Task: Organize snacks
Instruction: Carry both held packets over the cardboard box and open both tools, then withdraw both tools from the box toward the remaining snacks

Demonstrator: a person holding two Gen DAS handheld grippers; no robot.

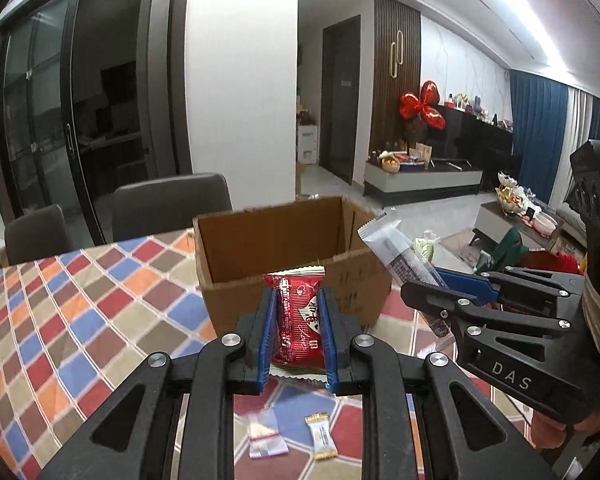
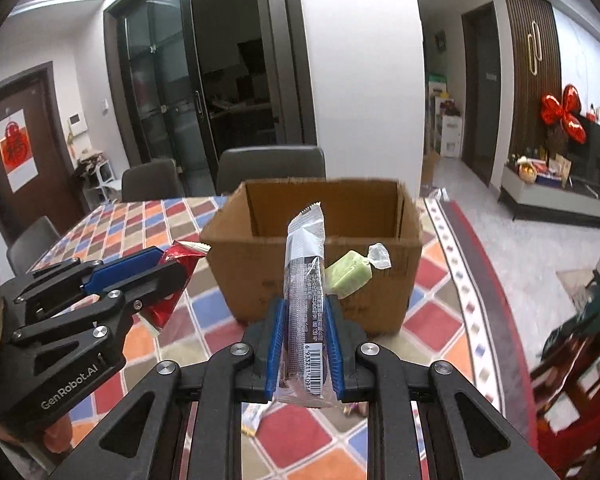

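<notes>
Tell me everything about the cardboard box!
The box is plain brown corrugated cardboard, open at the top with no flaps showing, and what shows of its inside looks empty. Faint dark writing marks its front wall. It stands upright on the checkered tablecloth, near the table's edge, with grey chairs behind it. Nothing held touches it: the red packet and the silver bar are in front of it.

Your cardboard box [image 2: 316, 248] sits on the table [image 1: 80, 300]; two chairs [image 2: 271, 168] stand behind it, two small packets [image 1: 320, 436] lie before it.
</notes>
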